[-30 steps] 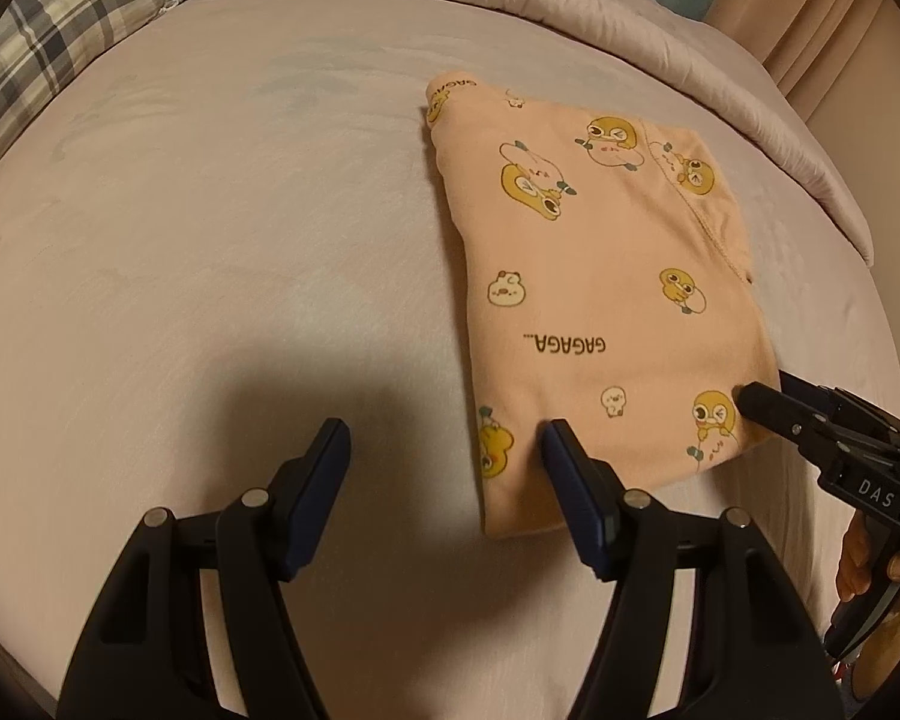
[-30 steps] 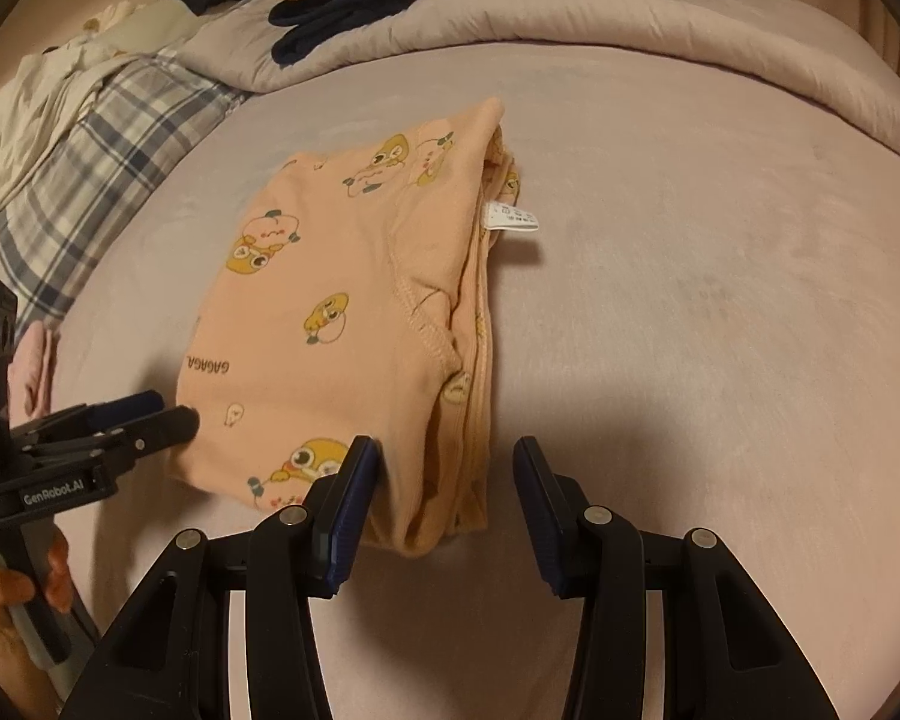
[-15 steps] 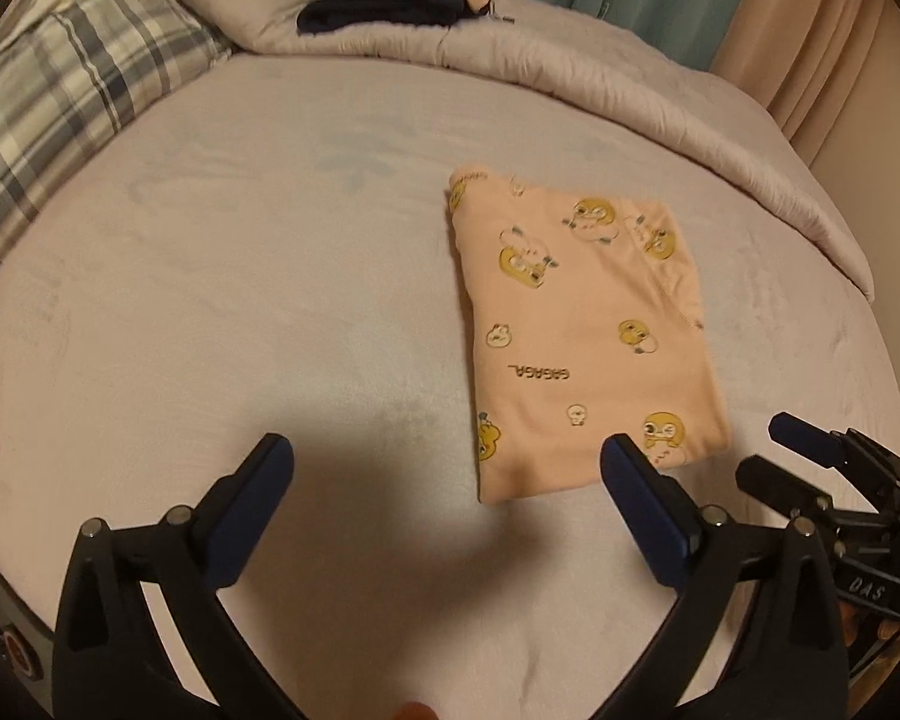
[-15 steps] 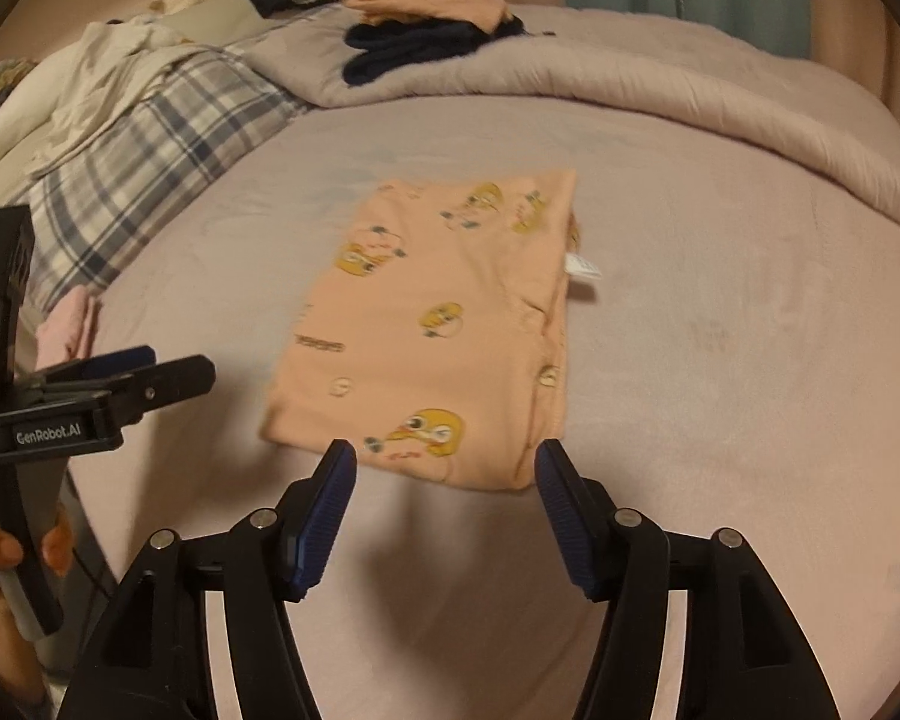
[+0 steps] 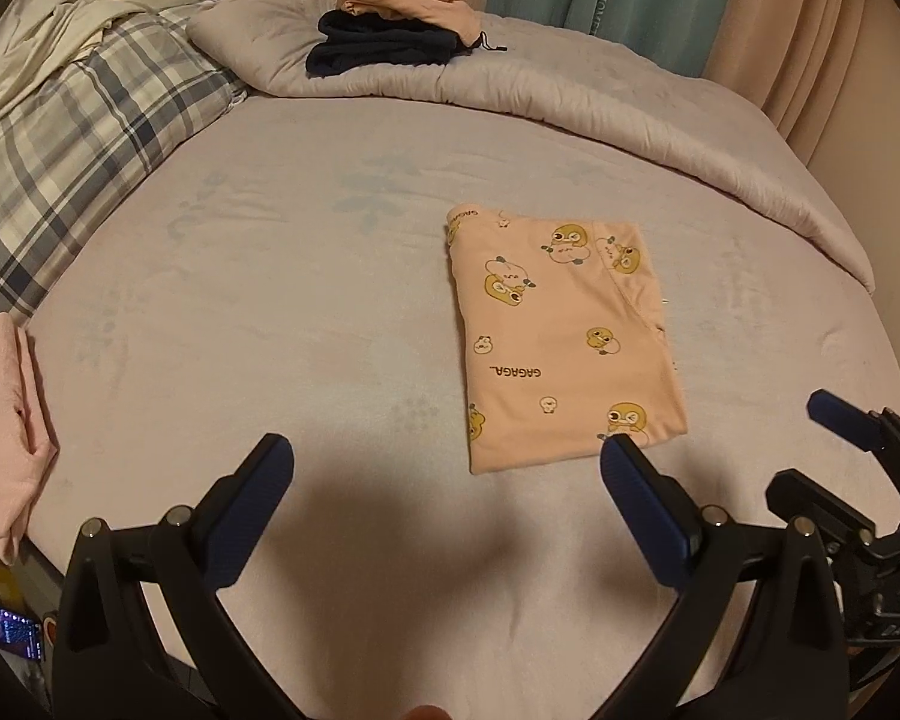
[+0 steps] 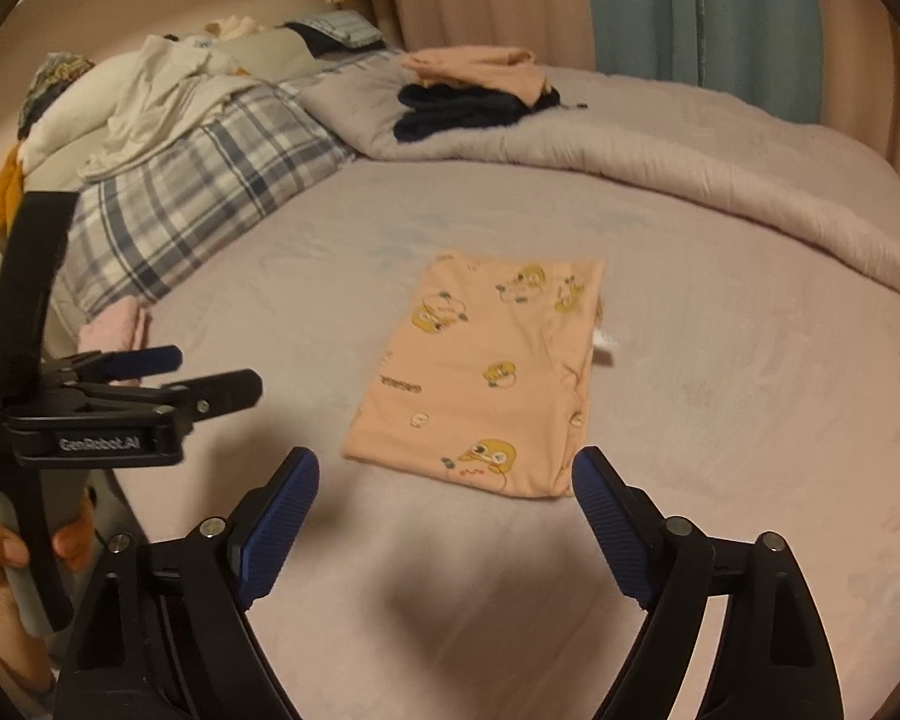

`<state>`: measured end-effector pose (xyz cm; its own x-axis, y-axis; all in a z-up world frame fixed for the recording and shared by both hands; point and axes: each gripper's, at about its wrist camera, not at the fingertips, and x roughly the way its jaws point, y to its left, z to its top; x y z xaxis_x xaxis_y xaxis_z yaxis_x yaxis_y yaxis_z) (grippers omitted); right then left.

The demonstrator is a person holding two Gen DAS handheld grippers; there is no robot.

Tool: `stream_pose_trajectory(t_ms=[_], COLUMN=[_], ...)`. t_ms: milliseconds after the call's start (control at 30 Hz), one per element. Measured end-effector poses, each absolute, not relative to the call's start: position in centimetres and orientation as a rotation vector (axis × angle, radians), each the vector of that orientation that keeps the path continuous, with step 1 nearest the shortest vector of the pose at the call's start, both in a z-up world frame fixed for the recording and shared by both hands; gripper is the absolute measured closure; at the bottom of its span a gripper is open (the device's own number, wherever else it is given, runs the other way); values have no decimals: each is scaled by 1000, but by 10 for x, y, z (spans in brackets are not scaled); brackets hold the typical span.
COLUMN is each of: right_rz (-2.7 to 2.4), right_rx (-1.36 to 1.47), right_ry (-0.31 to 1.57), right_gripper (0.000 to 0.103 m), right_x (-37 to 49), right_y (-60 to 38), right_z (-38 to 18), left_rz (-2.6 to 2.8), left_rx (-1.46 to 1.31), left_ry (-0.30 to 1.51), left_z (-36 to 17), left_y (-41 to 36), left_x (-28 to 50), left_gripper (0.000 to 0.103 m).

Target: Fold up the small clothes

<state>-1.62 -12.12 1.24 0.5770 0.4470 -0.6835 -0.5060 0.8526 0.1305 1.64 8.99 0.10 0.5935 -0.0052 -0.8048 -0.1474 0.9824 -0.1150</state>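
A peach garment with yellow duck prints [image 5: 564, 336] lies folded into a flat rectangle on the pale bed sheet [image 5: 282, 324]; it also shows in the right wrist view [image 6: 486, 372]. My left gripper [image 5: 444, 468] is open and empty, raised above the sheet just short of the garment's near edge. My right gripper [image 6: 444, 480] is open and empty, also raised just short of that near edge. The right gripper shows in the left wrist view [image 5: 810, 456], and the left gripper in the right wrist view [image 6: 210, 375], held by a hand.
A rolled grey duvet [image 5: 570, 90] crosses the far side, with folded dark and peach clothes [image 5: 390, 36] on it. A plaid pillow [image 5: 84, 138] and white laundry lie at the left. A pink folded cloth [image 5: 6, 420] sits at the near left edge.
Both grippers have pulled back and up from the garment's near edge and opened wide. The folded garment stays flat on the sheet.
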Motion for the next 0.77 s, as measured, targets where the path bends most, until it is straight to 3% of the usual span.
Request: stream_pose_trajectory(t_ms=[300, 433, 767], right_rz=[545, 547, 530], right_rx=[-78, -68, -41], right_ry=[756, 750, 754], right_gripper=[8, 2, 2], right_x=[-25, -26, -26], right_y=[-116, -117, -123], right_z=[18, 19, 20], left_rz=[87, 92, 95], left_rx=[-139, -136, -138], left_ry=[920, 908, 899], left_z=[12, 16, 18], left_y=[79, 76, 75], left_x=[5, 2, 1], left_gripper=[1, 1, 1])
